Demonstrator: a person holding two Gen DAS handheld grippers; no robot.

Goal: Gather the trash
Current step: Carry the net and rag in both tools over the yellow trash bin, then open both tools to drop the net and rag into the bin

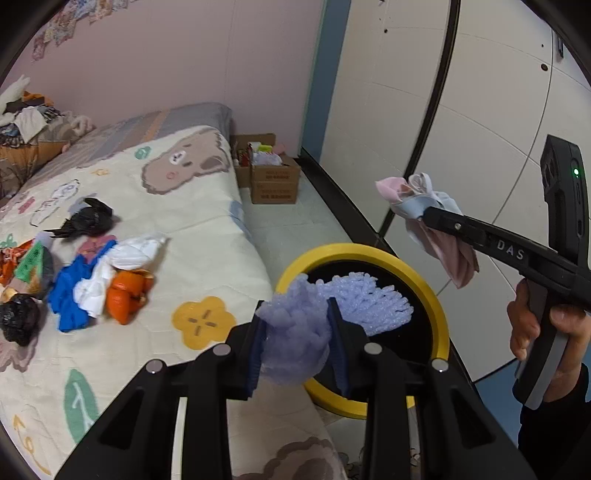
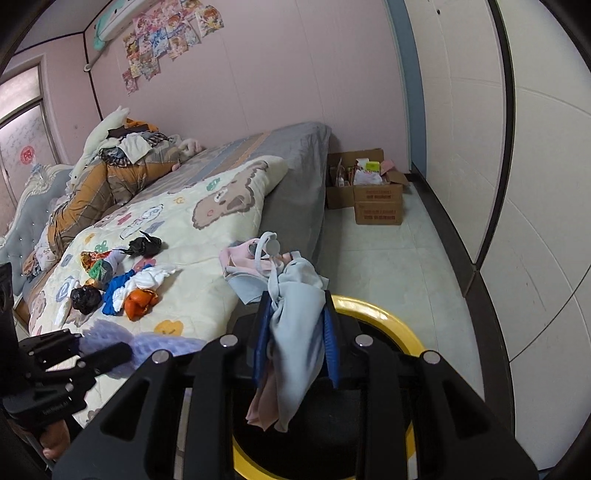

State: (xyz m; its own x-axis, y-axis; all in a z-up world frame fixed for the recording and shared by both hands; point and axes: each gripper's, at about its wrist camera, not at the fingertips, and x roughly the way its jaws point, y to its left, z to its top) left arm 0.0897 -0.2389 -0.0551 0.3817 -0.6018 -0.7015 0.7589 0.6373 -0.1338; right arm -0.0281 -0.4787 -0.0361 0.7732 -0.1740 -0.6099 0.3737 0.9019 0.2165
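— Gripping what, exactly, was the left tool (image 1: 297, 334)?
— A lilac foam net (image 1: 332, 306), bumpy and frayed, pinched between its blue pads right above the yellow-rimmed bin (image 1: 439, 306).
— And the right tool (image 2: 295, 339)?
— Clamped on a crumpled pink-and-pale-blue wad (image 2: 291, 317), hanging limp over the same bin — beside the bed.
— Anything only one camera caught?
— The left view showed the hand (image 1: 543, 325) on the right handle; the right view showed posters (image 2: 166, 33) on the wall. More scraps (image 1: 92, 280) lay heaped on the quilt (image 1: 192, 221).
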